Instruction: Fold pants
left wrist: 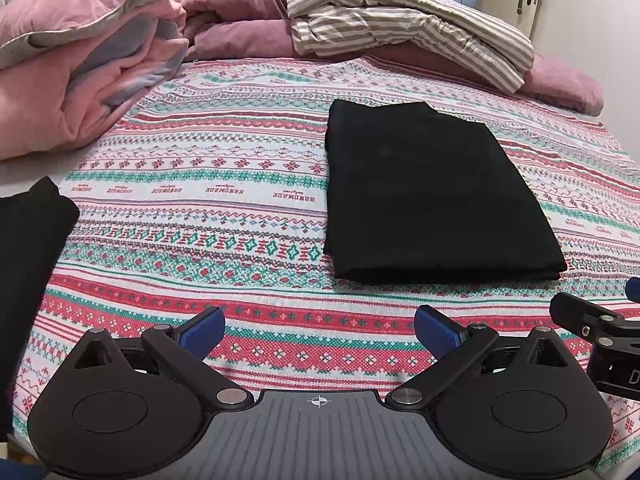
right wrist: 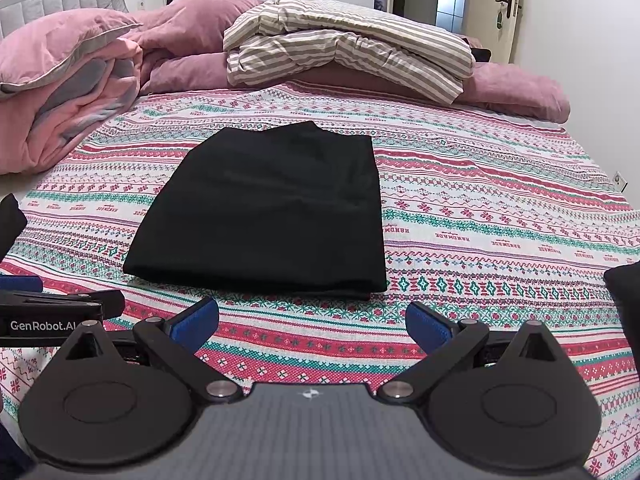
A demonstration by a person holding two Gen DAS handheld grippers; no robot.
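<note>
The black pants (left wrist: 432, 192) lie folded flat on the patterned bedspread (left wrist: 208, 208). The left gripper (left wrist: 318, 326) and right gripper (right wrist: 312, 320) hang near them, both spread and empty.

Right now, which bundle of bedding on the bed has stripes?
The beige-and-white striped bedding, at the back on the purple duvet. The pink blanket on the left is plain.
</note>
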